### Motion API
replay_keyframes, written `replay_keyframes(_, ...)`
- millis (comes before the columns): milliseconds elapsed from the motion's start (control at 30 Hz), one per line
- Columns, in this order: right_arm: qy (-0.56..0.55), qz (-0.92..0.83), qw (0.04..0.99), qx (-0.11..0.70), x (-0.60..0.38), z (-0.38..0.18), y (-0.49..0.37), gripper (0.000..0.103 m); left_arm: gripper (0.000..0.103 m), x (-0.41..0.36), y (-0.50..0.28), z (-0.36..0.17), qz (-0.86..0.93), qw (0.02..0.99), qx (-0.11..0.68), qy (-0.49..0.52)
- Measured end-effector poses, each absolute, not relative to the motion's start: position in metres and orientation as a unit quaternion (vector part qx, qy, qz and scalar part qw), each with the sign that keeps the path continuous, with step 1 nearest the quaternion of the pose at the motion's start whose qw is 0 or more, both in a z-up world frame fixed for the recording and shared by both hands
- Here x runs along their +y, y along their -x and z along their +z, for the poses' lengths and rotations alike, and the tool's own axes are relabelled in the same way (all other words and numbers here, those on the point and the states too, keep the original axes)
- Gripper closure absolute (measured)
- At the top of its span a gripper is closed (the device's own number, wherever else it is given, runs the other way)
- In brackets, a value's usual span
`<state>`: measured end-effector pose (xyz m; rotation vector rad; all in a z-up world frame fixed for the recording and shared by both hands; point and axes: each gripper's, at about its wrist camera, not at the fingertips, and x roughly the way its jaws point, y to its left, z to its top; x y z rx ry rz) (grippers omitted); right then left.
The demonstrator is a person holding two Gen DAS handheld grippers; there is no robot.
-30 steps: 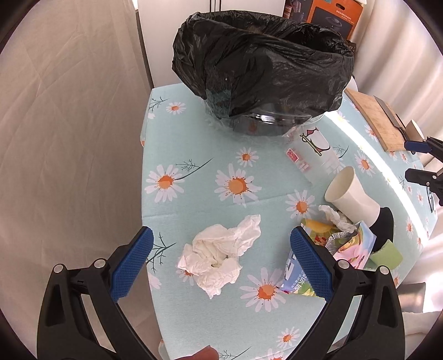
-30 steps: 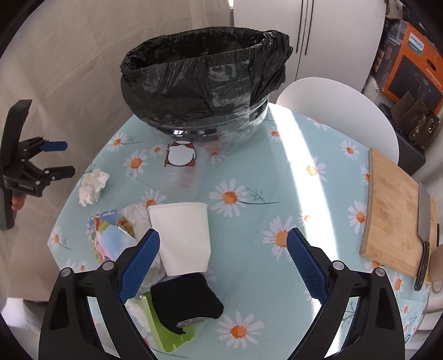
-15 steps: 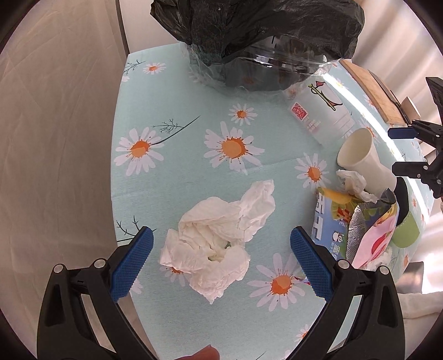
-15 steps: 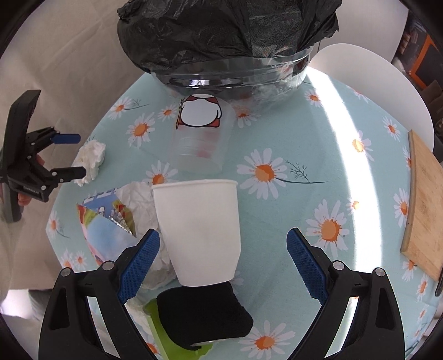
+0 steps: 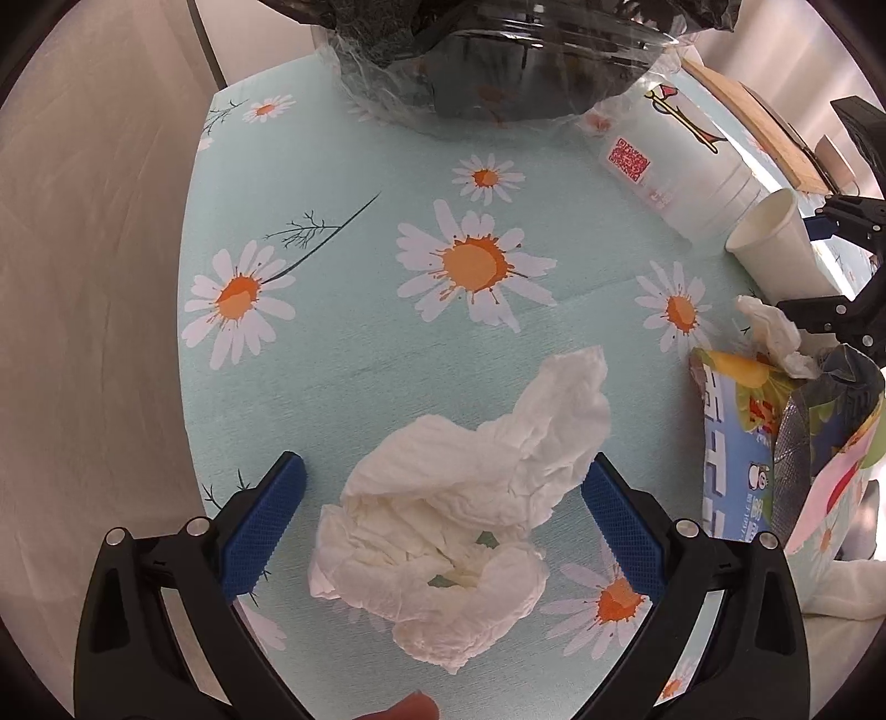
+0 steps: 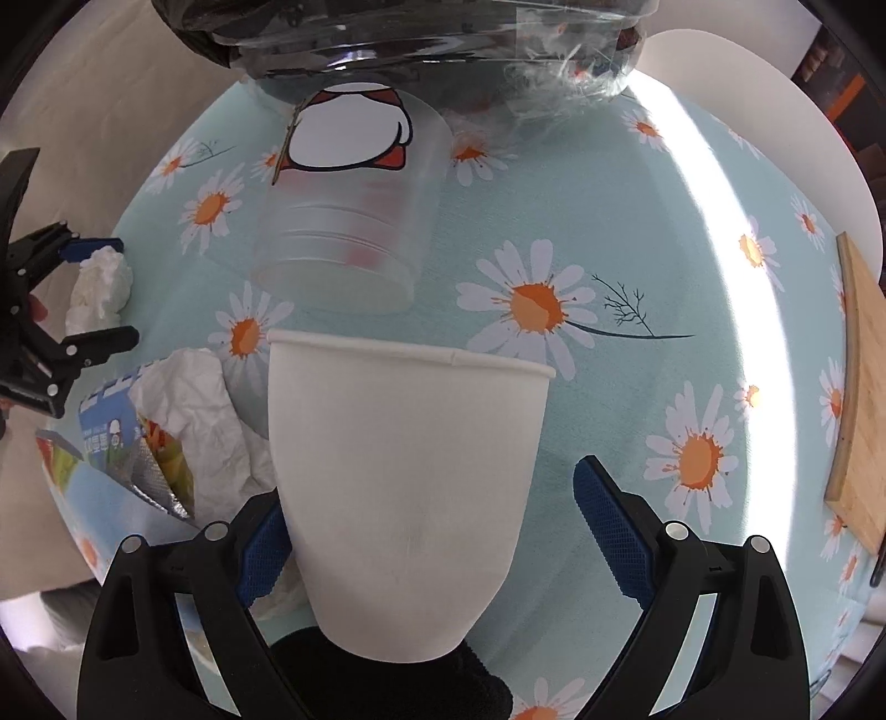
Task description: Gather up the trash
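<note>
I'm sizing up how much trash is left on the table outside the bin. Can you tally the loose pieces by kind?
Tissues: 2
Cups: 2, one paper, one clear plastic
Snack wrappers: 1 bundle; I cannot tell how many
Total: at least 5

Left wrist view looks down close along its tool at the desk; right wrist view does likewise over its tool, both facing the bin ahead.
</note>
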<state>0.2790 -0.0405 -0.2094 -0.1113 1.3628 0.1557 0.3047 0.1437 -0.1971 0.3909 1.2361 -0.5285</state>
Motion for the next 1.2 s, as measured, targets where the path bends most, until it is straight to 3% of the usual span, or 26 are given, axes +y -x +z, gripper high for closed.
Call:
replay_keyframes(133,0.049,0.055,0.773,0.630,-0.045,-0.218,-0.281,0.007,0.004,0.143,-0.305,-0.198,-0.243,0.772,0.559,-0.181)
replay_keyframes(633,0.046,0.038,0.749,0.660,-0.049,-0.222,-0.300,0.007,0.005,0.139,-0.309,-0.198,-0.216,0.775,0.571,-0.165)
replay_keyframes(733,0.037,0.024,0.759,0.650,-0.050,-0.222,-0.302,0.011,0.015,0.138,-0.309,-0.194,-0.211,0.775,0.573,-0.161)
replay_keyframes(800,0.021,0.008,0.768,0.640,-0.056,-0.217,-0.297,0.022,0.030,0.139,-0.306,-0.188,-0.209,0.778,0.572,-0.157)
replay_keyframes(833,0.016,0.003,0.772,0.636,-0.059,-0.213,-0.296,0.037,0.045,0.140,-0.305,-0.185,-0.206,0.779,0.572,-0.154)
replay_keyframes(867,0.011,0.001,0.773,0.634,-0.062,-0.210,-0.296,0.040,0.059,0.141,-0.305,-0.183,-0.204,0.777,0.576,-0.150)
replay_keyframes(900,-0.005,0.009,0.769,0.639,-0.067,-0.208,-0.295,0.040,0.064,0.141,-0.306,-0.181,-0.201,0.773,0.583,-0.149)
replay_keyframes(1200,-0.069,0.021,0.775,0.628,-0.105,-0.194,-0.279,0.040,0.066,0.160,-0.292,-0.171,-0.182,0.771,0.600,-0.113)
